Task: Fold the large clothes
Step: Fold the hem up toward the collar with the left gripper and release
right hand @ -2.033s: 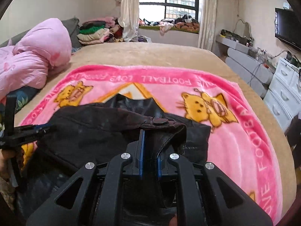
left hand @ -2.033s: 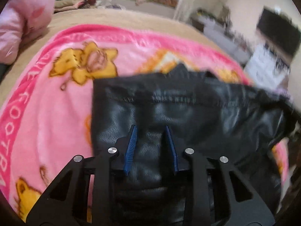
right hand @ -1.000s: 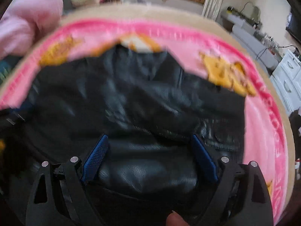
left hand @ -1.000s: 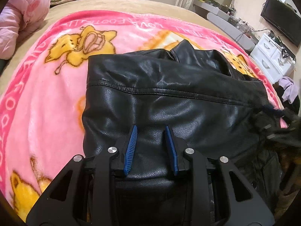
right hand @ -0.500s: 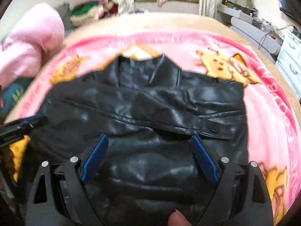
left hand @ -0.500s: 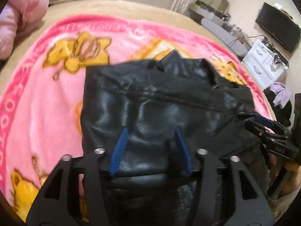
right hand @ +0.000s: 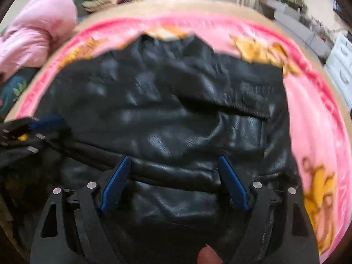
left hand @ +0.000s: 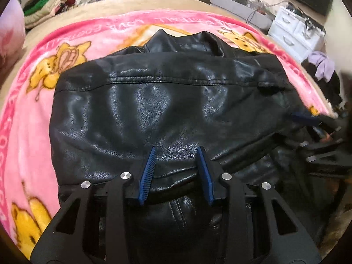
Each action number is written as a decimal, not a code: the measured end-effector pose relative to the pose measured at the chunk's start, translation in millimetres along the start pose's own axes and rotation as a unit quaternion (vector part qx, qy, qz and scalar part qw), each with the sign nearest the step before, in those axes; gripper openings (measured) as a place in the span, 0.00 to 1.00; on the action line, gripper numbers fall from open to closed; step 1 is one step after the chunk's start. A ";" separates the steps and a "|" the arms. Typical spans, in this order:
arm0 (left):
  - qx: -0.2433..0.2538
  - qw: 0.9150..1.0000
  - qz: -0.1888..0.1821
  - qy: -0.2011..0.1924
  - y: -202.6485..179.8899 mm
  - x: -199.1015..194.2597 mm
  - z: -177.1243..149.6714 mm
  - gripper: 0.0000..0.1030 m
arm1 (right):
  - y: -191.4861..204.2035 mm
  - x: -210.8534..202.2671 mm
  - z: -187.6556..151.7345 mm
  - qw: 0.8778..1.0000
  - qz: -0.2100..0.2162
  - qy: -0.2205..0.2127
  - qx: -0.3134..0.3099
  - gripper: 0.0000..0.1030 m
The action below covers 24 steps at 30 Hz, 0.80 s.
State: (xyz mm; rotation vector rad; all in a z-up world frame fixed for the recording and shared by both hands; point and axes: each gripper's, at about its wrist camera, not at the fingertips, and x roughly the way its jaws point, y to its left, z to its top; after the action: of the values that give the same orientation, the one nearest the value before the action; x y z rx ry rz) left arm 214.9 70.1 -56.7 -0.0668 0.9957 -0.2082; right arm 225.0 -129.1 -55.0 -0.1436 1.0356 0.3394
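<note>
1. a black leather jacket (left hand: 167, 114) lies folded on a pink fleece blanket with yellow cartoon cats (left hand: 28, 110), which covers a tan bed (left hand: 132, 2); the jacket's collar (left hand: 176, 41) points toward the far end of the bed.
2. no container shows; the blanket holds only the jacket.
3. the left hand-held gripper (left hand: 177, 154) hovers over the near part of the jacket with its blue-padded fingers (left hand: 147, 173) apart and nothing between them; half a second ago its gap was a little wider.
4. the right hand-held gripper (right hand: 173, 162) is spread wide above the jacket's near fold, as it was half a second ago; two seconds ago it was pinching the leather.
5. the right view is blurred, yet it alone shows a pink padded quilt (right hand: 37, 35) left of the blanket.
6. the left view alone shows white drawers (left hand: 297, 35) and a lilac cloth (left hand: 322, 63) right of the blanket.
7. each view catches the other gripper at the jacket's side edge.
</note>
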 end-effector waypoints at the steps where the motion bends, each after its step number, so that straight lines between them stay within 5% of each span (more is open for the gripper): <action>1: -0.004 1.000 -0.004 0.001 1.9 -0.1 -0.3 0.30 | -1.6 4.9 -1.1 1.000 0.002 -0.001 0.002 0.78; 3: -0.013 1.000 -0.011 0.001 4.8 -2.6 0.3 0.30 | 1.1 5.6 -2.4 1.000 -0.003 -0.006 0.002 0.80; 11: -0.007 0.999 -0.018 -0.026 -6.1 -31.4 5.2 0.59 | -6.5 -38.5 -3.6 0.996 0.012 -0.071 0.044 0.89; 16: -0.002 0.999 -0.013 -0.042 -12.7 -47.1 9.5 0.89 | -9.6 -60.9 -8.1 0.993 0.010 -0.101 0.061 0.94; 24: 0.017 0.997 0.015 -0.069 -25.3 -71.4 13.4 0.91 | -13.1 -84.6 -12.4 0.989 0.008 -0.125 0.077 0.96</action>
State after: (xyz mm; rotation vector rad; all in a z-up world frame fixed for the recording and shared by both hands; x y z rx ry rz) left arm 185.0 59.5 13.4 -0.0357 0.8546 -0.1908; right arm 180.1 -162.4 11.0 0.0461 0.8114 0.2822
